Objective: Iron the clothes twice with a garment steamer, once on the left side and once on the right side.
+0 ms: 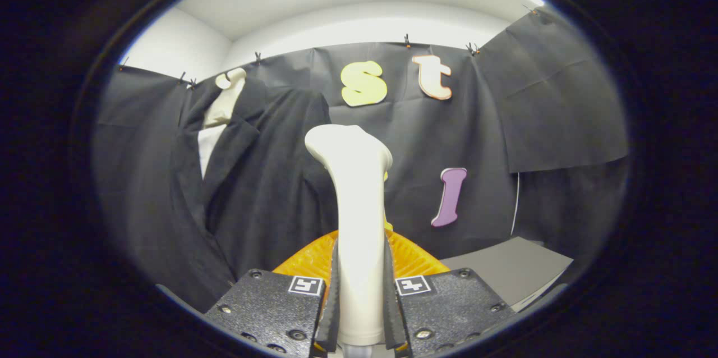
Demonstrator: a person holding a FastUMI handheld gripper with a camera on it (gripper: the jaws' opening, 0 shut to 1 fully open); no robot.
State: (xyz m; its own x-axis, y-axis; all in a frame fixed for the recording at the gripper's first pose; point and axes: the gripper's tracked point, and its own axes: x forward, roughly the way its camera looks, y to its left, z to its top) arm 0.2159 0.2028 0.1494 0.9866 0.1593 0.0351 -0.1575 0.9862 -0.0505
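Steamer: the cream garment steamer (pixel 354 206) stands upright between the two fingers, its handle rising straight from them and widening into a bent head at the top.

Grip: the hand-held gripper (pixel 359 313) is clamped on the steamer's handle — a finger pad (pixel 332 302) presses on each side of the lower handle, with no gap to be seen on either side.

Head: the steamer's head sits well above the fingers and leans a little toward the hanging garment; from here I cannot tell whether it touches the cloth.

Base: an orange ribbed piece (pixel 314 260) fans out behind the handle, just ahead of the fingers; what it belongs to I cannot make out.

Garment: a black suit jacket (pixel 252 178) hangs on a pale dress form (pixel 227 102), beyond the fingers and off to the steamer's left, lapels open over a white shirt front (pixel 208 147).

Bench: a grey bench surface (pixel 505 268) lies beyond the fingers on the steamer's right — bare where I can see it.

Room: a white wall (pixel 364 24) runs above the booth's black cloth.
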